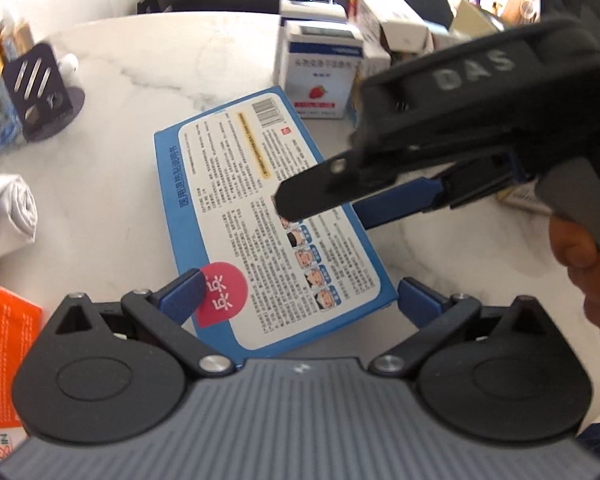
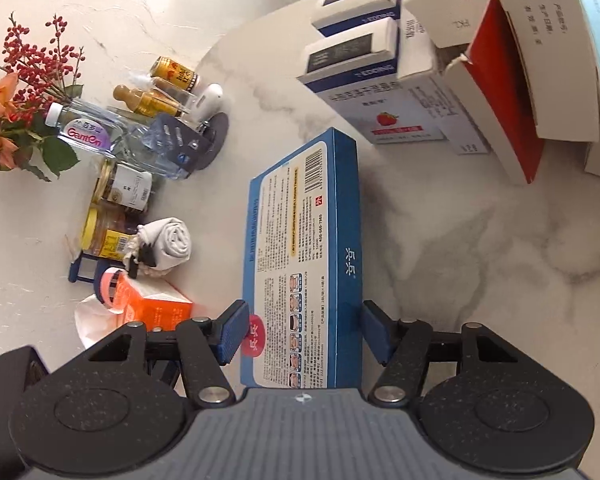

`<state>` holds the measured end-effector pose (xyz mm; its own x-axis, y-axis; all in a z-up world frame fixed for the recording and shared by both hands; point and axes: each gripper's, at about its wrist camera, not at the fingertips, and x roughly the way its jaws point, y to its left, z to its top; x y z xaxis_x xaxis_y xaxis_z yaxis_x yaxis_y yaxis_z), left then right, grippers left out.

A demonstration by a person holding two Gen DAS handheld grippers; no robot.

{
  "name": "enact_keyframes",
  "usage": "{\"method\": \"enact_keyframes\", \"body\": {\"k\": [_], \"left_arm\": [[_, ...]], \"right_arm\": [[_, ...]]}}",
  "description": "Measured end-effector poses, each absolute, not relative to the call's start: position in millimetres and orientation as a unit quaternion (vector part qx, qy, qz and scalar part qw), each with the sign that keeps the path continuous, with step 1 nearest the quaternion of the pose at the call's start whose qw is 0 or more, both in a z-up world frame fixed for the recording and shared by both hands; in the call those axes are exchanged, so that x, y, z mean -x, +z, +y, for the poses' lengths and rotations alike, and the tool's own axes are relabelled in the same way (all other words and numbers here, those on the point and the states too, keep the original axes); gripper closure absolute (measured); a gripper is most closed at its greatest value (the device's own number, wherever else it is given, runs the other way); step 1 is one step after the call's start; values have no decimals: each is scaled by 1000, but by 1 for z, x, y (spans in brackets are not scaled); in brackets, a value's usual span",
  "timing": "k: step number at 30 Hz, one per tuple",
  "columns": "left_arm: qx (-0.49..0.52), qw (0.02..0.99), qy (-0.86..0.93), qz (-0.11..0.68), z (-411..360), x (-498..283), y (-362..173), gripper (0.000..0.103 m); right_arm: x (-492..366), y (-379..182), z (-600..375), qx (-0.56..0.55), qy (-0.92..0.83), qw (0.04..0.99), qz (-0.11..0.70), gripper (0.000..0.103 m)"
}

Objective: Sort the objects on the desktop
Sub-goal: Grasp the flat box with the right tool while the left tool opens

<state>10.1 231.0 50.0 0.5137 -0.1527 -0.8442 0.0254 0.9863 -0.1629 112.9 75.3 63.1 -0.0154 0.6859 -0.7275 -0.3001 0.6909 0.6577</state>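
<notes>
The blue box (image 2: pixel 300 264) stands on its long edge on the marble worktop (image 2: pixel 460 240), printed white face turned toward nine o'clock in the right wrist view. The right tongs (image 2: pixel 304 332) clamp its near end, one blue pad (image 2: pixel 232 332) flat on the printed face and the other on the plain blue side. In the left wrist view the left tongs (image 1: pixel 300 300) are spread wide around the box's near corner, gripping nothing, and the hand (image 1: pixel 588 276) that holds the right tool shows at three o'clock. At one o'clock from the box is a heap of cartons, among them a strawberry carton (image 2: pixel 396 120). At ten o'clock a cluster of bottles and jars stands packed together: a clear water bottle (image 2: pixel 88 132), a yellow-lidded jar (image 2: pixel 104 236), a rolled white cloth (image 2: pixel 172 244). What the jars hold I cannot tell.
</notes>
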Motion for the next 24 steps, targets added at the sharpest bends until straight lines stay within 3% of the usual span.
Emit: {"method": "enact_keyframes", "body": {"k": [3,10,24], "left_arm": [[50,869,-60,488,234,-5,49,0],[64,876,-61,475,246,6,46,0],[165,871,16,463,287,17,47,1]], "right_arm": [[-112,71,77,-180,367,678,611,38],[-106,92,98,-168,387,679,600,26],[-93,108,135,-199,426,630,618,26]]}}
